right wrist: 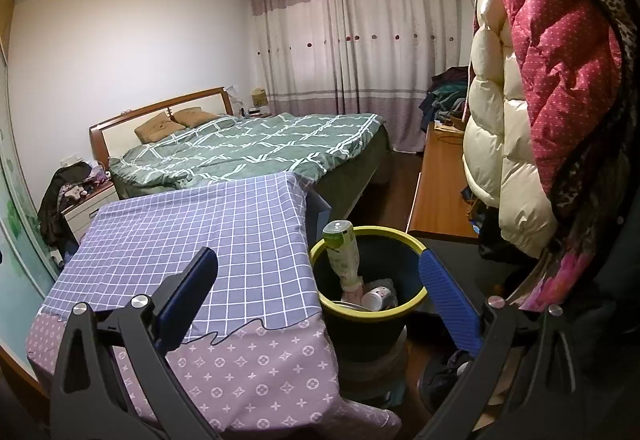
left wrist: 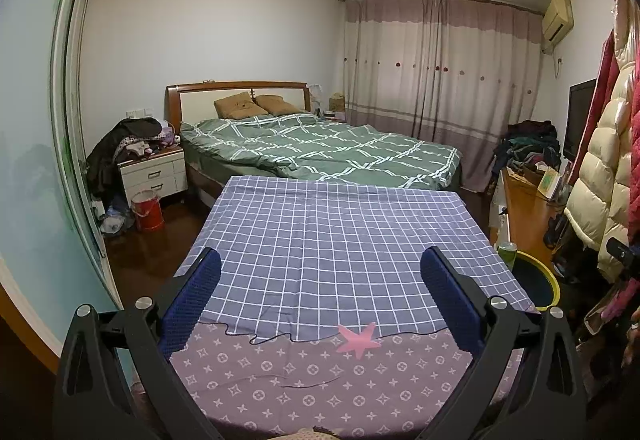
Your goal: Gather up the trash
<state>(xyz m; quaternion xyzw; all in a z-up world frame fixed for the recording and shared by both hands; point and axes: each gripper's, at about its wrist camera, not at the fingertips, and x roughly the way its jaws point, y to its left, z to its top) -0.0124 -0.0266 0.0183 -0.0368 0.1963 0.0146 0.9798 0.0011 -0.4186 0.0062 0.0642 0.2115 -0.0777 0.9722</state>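
Note:
A dark bin with a yellow rim (right wrist: 400,242) stands right of the cloth-covered table (right wrist: 192,232). A green-labelled bottle (right wrist: 342,252) leans upside down inside it, above a small white container (right wrist: 378,297) and other trash. My right gripper (right wrist: 320,272) hangs open just above and in front of the bin, nothing between its blue pads. In the left wrist view my left gripper (left wrist: 320,272) is open over the table (left wrist: 320,240), holding nothing. The bin (left wrist: 536,280) and the bottle's base (left wrist: 507,251) show at the table's right edge.
A bed with a green checked quilt (left wrist: 320,147) lies beyond the table. Hanging padded coats (right wrist: 520,99) crowd the right side, above a wooden desk (right wrist: 440,183). A nightstand piled with clothes (left wrist: 152,167) and a red bucket (left wrist: 147,209) sit at far left.

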